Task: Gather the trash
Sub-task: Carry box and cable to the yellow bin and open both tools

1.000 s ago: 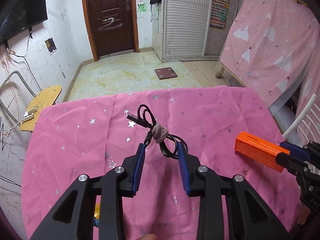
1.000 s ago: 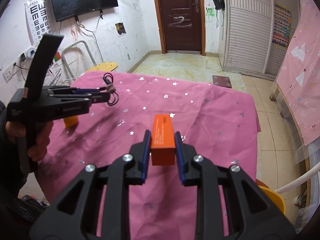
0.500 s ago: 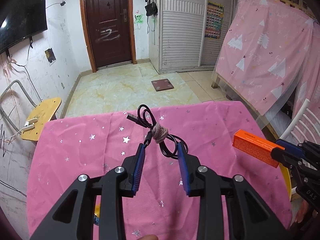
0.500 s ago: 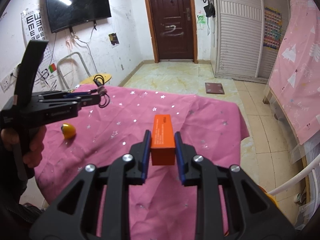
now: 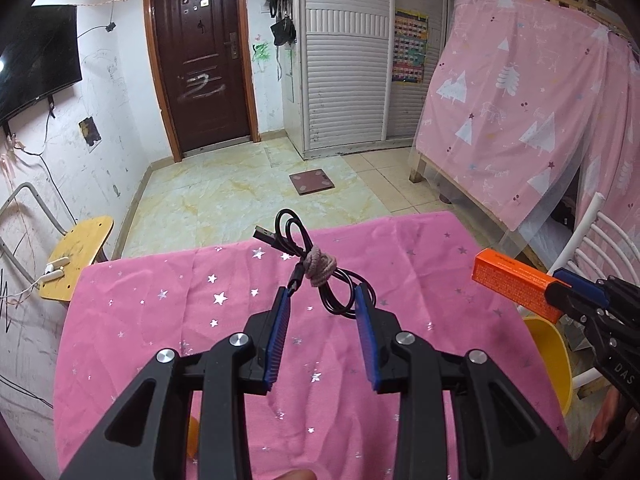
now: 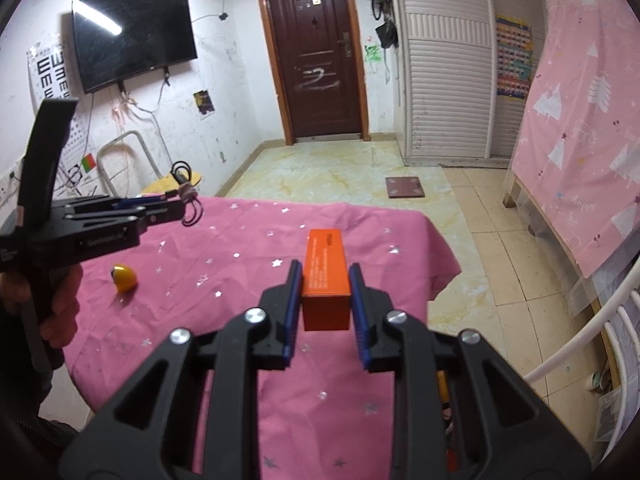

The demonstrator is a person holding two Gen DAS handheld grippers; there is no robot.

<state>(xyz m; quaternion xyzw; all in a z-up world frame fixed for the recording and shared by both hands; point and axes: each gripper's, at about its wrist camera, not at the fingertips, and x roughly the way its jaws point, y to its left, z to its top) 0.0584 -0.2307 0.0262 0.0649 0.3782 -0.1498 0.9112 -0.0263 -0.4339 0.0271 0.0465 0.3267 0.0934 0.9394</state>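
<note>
My left gripper (image 5: 324,292) is shut on a coiled black USB cable (image 5: 304,248) tied with a pinkish band, and holds it in the air above the pink star-print tablecloth (image 5: 160,320). My right gripper (image 6: 325,266) is shut on an orange box (image 6: 326,248), its pads pressing on the box's two long sides near the end facing me. In the left wrist view the right gripper (image 5: 556,290) comes in from the right edge with the orange box (image 5: 508,280) sticking out past the table's right side. In the right wrist view the left gripper (image 6: 182,210) carries the cable (image 6: 188,194) at the left.
A small yellow object (image 6: 124,278) lies on the cloth at the left. A yellow bin (image 5: 548,356) stands beside the table's right edge, next to a white chair (image 5: 592,236). A wooden stool (image 5: 78,256) is at the far left. Beyond the table lies tiled floor.
Both grippers have risen and drawn back from the table with their loads still held. The tabletop now sits lower in both views and more of the room shows.
</note>
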